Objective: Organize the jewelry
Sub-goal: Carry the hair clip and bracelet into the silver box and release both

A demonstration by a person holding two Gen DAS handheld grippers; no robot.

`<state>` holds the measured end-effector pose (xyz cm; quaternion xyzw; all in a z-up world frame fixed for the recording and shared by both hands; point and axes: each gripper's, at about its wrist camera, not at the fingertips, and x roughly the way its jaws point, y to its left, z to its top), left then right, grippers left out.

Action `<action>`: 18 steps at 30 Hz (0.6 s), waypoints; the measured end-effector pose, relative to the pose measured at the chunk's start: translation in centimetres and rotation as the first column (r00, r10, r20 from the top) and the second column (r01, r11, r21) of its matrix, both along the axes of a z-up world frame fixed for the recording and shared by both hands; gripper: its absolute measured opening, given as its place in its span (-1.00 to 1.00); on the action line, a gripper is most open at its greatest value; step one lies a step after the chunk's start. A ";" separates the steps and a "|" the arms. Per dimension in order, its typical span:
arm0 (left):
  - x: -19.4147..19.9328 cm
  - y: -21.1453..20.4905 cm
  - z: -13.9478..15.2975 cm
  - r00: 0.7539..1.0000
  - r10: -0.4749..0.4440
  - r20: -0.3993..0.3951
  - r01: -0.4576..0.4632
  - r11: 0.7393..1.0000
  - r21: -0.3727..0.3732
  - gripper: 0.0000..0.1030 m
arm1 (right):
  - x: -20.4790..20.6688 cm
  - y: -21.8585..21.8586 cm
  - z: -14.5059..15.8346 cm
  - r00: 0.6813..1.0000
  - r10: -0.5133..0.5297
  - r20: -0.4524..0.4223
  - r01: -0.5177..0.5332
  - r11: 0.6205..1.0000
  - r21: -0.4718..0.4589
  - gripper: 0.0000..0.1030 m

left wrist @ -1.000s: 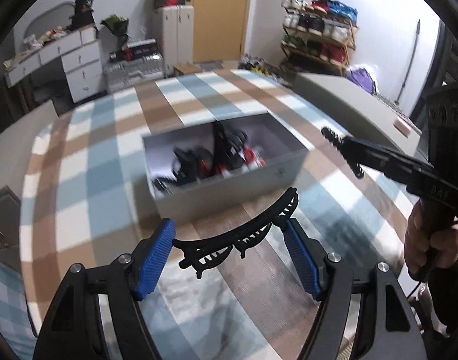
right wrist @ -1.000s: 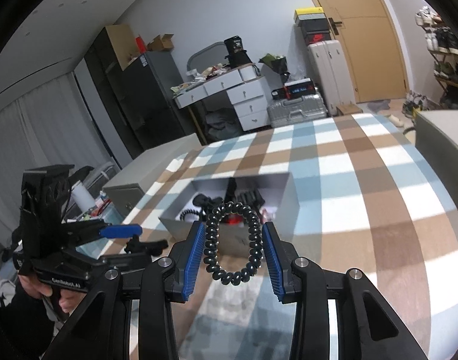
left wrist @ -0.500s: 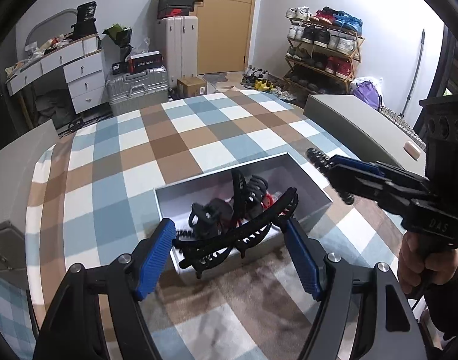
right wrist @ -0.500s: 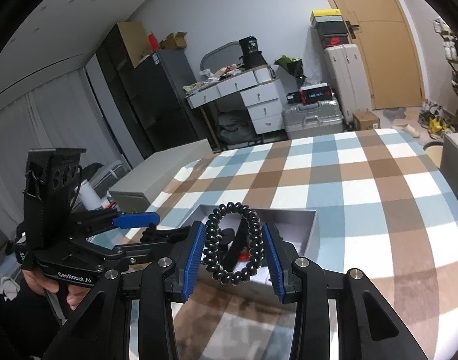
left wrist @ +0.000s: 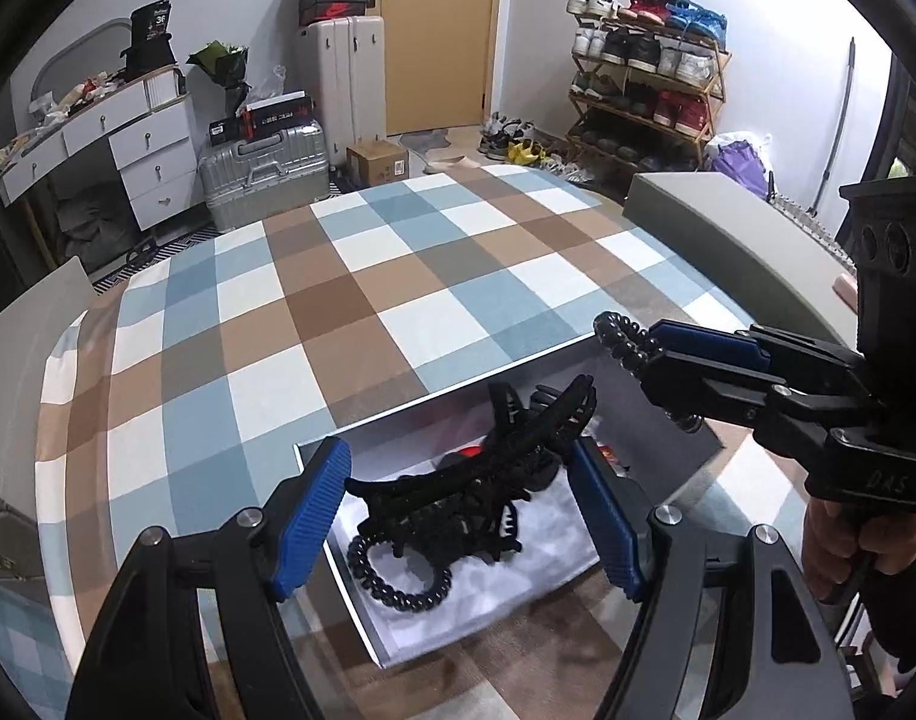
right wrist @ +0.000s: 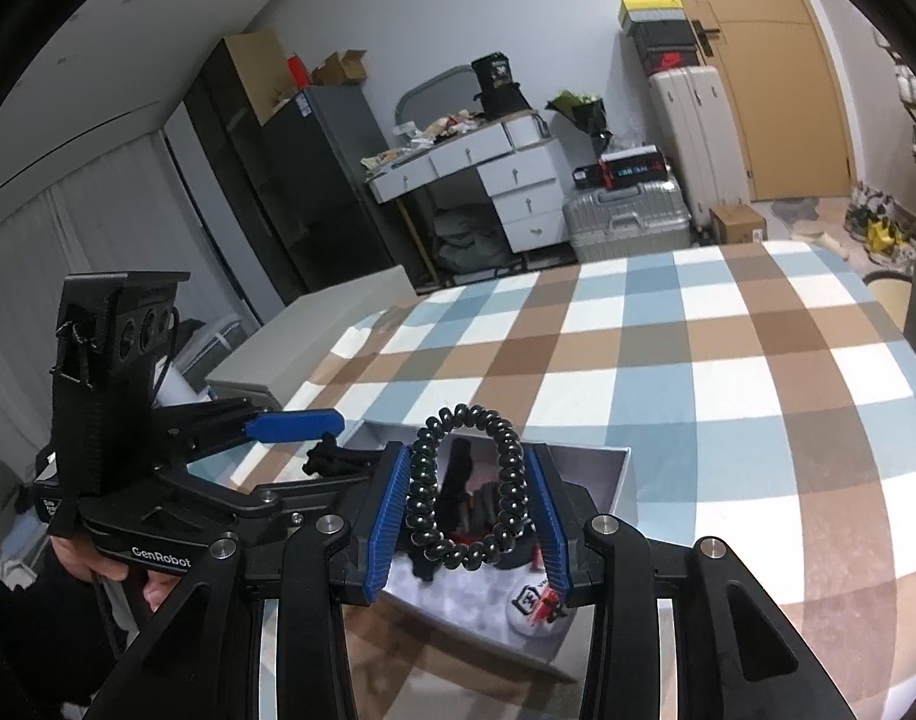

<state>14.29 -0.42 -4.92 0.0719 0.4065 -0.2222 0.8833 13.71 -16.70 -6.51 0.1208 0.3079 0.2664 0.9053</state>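
Observation:
My left gripper [left wrist: 458,498] is shut on a long black claw hair clip [left wrist: 488,462] and holds it over the open white box [left wrist: 362,612] on the checked tablecloth. The box holds a black spiral hair tie [left wrist: 398,582] and other dark clips. My right gripper [right wrist: 467,510] is shut on a black spiral hair tie [right wrist: 467,498] above the same box [right wrist: 620,480]. In the left wrist view the right gripper [left wrist: 644,354] hangs over the box's right end. In the right wrist view the left gripper [right wrist: 314,438] sits at the left.
The checked tablecloth [left wrist: 338,300] covers the table beyond the box. A grey chair back [left wrist: 728,228] stands at the right edge and another grey one [right wrist: 314,336] at the left. Drawers, suitcases and a shoe rack stand on the floor behind.
Both grippers have moved forward and over the box with their items still held. The box now lies directly under both of them.

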 end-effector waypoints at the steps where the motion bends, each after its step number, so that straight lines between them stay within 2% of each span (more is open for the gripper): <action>1: 0.2 0.0 -0.2 1.000 -0.003 -0.008 0.003 1.000 0.003 0.37 | 0.2 0.0 -0.1 1.000 0.000 -0.005 0.000 1.000 0.001 -0.24; 13: 0.8 -0.6 -0.7 0.999 -0.040 -0.026 0.041 0.999 0.024 0.37 | 0.8 0.4 -1.0 1.000 0.016 -0.021 -0.016 1.000 -0.011 -0.21; 18: 1.3 -0.7 -0.7 0.999 -0.040 -0.029 0.041 0.999 0.013 0.38 | 0.9 0.4 -1.1 1.000 0.006 -0.014 -0.006 1.000 -0.017 -0.09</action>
